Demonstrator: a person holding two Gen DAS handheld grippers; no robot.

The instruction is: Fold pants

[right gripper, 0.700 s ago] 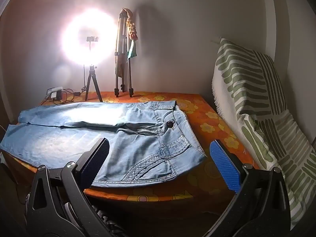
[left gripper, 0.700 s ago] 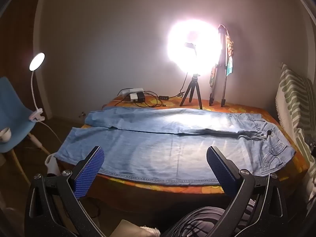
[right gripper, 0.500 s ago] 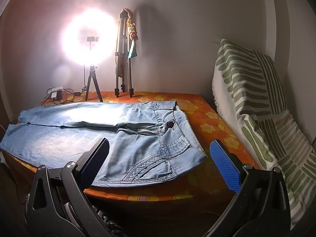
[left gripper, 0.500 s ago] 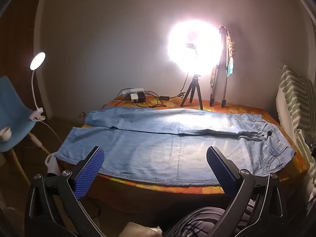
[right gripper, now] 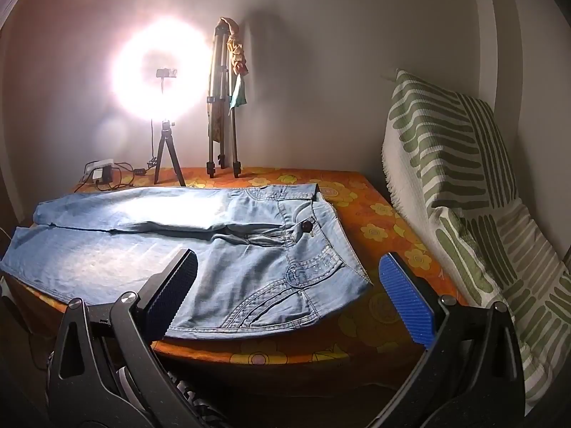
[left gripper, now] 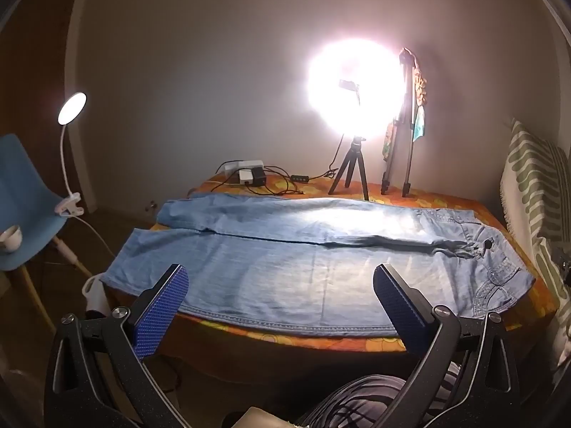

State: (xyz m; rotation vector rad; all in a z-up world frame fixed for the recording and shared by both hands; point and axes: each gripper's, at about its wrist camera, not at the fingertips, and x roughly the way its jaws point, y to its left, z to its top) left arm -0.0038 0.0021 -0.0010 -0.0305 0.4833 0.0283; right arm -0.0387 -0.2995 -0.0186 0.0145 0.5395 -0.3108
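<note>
- The table (right gripper: 385,214), covered by an orange flowered cloth, fills the middle of both views, against a pale wall.
- The pants (left gripper: 303,260), light blue denim, lie flat and unfolded along the table, legs side by side, waistband toward the right end, hems at the left edge.
- A green-and-white striped cushion (right gripper: 464,192) leans just beside the table's right end.
- A blue chair (left gripper: 25,207) stands left of the table, with a clip lamp (left gripper: 71,107) on it.
- A glaring ring light (left gripper: 357,92) on a small tripod stands at the back; its glare hides detail, so what hangs on the taller tripod (right gripper: 223,100) beside it is perhaps cloth.
- The left gripper (left gripper: 282,287) hangs over the near table edge, jaws spread wide, nothing between them.
- The right gripper (right gripper: 289,271) hangs before the waistband end, jaws likewise wide and empty.
</note>
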